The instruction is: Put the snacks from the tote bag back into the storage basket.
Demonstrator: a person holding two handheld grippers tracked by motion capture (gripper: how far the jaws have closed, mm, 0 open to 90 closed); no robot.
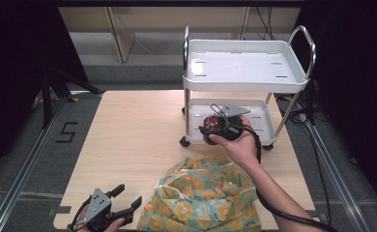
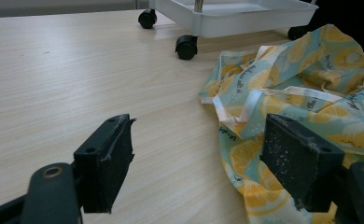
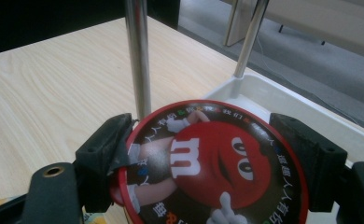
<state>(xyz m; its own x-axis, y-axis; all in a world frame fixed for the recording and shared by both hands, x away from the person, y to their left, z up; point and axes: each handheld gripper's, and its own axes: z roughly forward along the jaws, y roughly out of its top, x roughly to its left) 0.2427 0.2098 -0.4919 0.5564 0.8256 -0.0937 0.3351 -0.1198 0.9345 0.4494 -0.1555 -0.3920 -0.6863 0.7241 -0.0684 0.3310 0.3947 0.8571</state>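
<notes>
Right gripper [image 3: 203, 154]: black jaws are clamping the rim of a round red-edged tin [image 3: 213, 163] from both sides; the lid is facing the gripper's camera, so the grip is running across its width.
Tin's place: it is being held in the air at the near-left corner of the small white two-shelf cart [image 1: 244, 72], level with the lower tray [image 1: 264, 126], not yet resting on it. In the high view the tin [image 1: 214, 126] is sitting just ahead of the person's right hand [image 1: 242, 145].
Likely reason: the tin is being carried low, probably to slip it in under the top shelf between the chrome posts [image 3: 138, 51].
Left gripper [image 1: 114, 205]: jaws are standing wide apart with nothing between them, waiting at the near table edge just left of the cloth.
Cloth: a pale blue bag or apron with a yellow lemon print [image 1: 206, 195] is lying crumpled on the light wooden tabletop [image 1: 138, 130], close in front of the cart.
Writing, tin: a big white "m" on a red cartoon candy figure, M&M's style; small ring text is too fine to read.
Writing, cloth: small dark script on the trim, not legible.
Writing, floor: a "5" mark [image 1: 66, 131] left of the table.
</notes>
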